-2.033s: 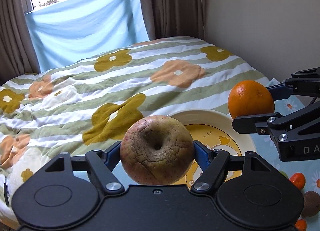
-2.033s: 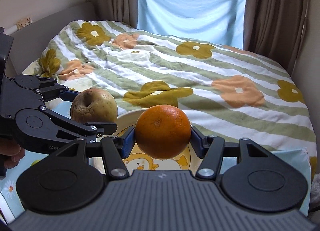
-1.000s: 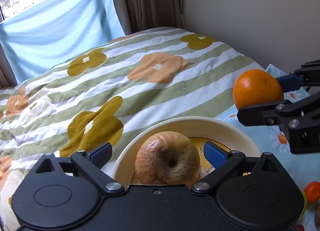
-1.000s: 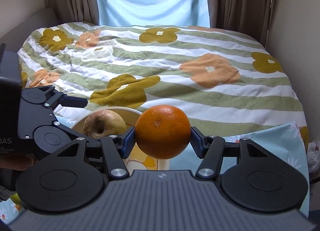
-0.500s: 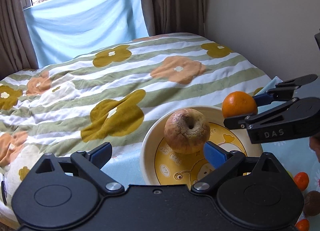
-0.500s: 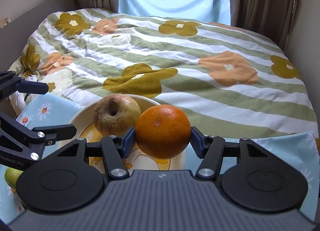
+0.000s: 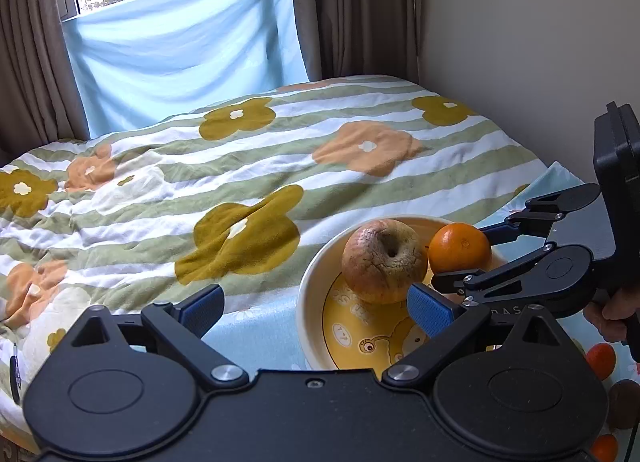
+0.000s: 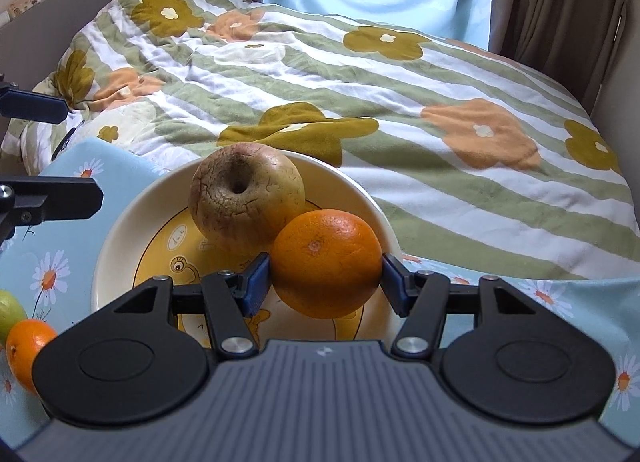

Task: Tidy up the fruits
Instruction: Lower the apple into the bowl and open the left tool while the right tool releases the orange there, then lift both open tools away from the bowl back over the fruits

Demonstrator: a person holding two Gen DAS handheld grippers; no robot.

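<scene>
The orange point(image 8: 326, 264) sat lower centre, clamped in the right claw point(image 8: 326, 282) over the bowl point(image 8: 120, 238), touching the wrinkled apple point(image 8: 246, 198). The left claw point(image 7: 316, 308) gaped empty. A small tangerine point(image 8: 26, 350) lay lower left.

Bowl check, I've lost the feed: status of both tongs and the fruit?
Left tongs open, empty. Right tongs shut on orange, low over bowl. Apple in bowl, orange close against it. Nothing else in the way.
</scene>
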